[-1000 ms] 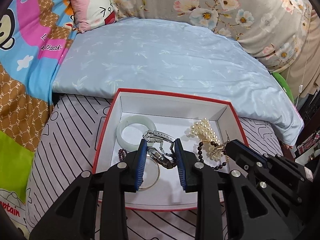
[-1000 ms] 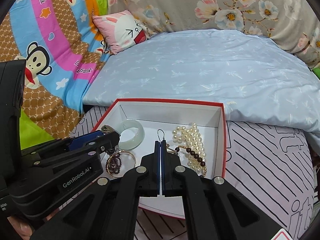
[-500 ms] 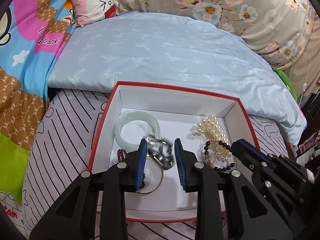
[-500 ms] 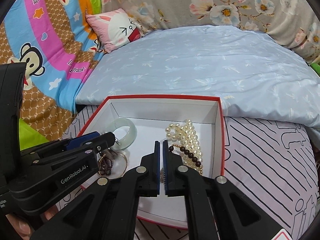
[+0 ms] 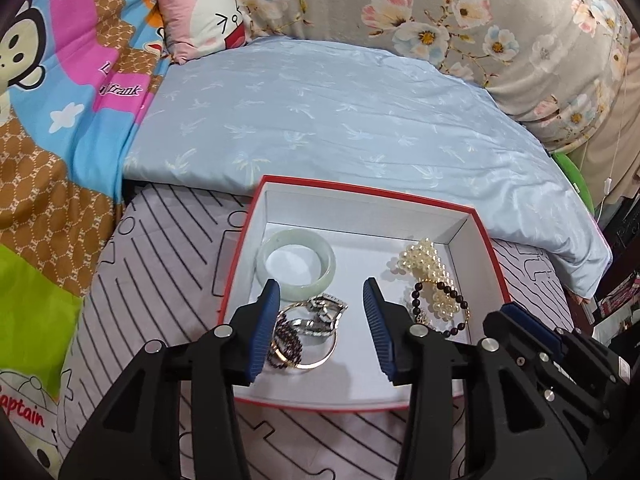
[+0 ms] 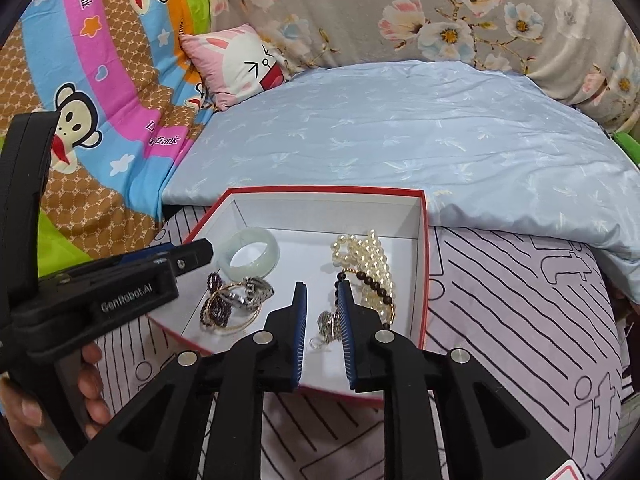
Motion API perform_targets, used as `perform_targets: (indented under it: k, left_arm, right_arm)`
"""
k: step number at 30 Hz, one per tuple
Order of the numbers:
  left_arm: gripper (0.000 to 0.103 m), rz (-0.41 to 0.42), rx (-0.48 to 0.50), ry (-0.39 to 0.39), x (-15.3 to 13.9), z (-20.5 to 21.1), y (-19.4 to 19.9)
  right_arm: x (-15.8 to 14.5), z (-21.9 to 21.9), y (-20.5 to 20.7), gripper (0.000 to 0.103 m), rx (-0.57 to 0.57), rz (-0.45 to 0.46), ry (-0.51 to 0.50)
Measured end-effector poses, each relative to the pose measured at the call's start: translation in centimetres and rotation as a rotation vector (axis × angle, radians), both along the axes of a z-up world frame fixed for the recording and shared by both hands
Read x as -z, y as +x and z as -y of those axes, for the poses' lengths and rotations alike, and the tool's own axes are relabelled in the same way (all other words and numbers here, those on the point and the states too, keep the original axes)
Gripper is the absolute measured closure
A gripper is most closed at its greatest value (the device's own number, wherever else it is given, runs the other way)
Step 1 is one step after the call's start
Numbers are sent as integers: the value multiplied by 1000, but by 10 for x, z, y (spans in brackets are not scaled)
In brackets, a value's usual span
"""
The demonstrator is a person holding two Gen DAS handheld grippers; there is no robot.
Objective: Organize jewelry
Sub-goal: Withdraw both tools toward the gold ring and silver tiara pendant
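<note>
A red-rimmed white box (image 5: 436,204) (image 6: 425,240) sits on the bed. Inside lie a pale jade bangle (image 5: 296,264) (image 6: 250,255), a silver watch (image 5: 324,314) (image 6: 252,294) on a gold hoop and purple beads (image 5: 286,344), a pearl strand (image 5: 430,272) (image 6: 366,258), a dark bead bracelet (image 5: 448,300) and an earring (image 6: 326,326). My left gripper (image 5: 320,300) is open and empty above the watch. My right gripper (image 6: 322,300) is open and empty, the earring lying between its fingers.
A light blue quilt (image 5: 340,120) lies folded behind the box. A pink bunny pillow (image 5: 204,8) and a monkey-print blanket (image 5: 60,100) are at the left. A floral cushion (image 5: 480,28) runs along the back. The box rests on a striped lilac sheet (image 6: 512,300).
My left gripper opened and let the watch drop onto the hoop and beads. My right gripper opened and released the earring into the box. Both pulled back a little.
</note>
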State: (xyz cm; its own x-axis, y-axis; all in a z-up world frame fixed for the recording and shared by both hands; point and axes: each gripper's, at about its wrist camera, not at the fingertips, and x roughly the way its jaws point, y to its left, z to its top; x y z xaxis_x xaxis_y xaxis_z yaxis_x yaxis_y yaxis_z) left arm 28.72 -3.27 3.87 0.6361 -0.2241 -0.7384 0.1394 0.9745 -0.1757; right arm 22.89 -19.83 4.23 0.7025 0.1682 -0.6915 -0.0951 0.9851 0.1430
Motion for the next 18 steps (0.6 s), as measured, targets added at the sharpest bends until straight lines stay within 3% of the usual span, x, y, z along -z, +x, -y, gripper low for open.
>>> perform_targets:
  k: [9,18]
  left_arm:
    - [61,1,-44,17,-4,-33,-51]
    - [56,-81,-122,25,25,-77,-118]
  right_arm:
    - [12,-10,-67,85,-43,-37,-5]
    - [49,-53,-150,81,-187,-137,8]
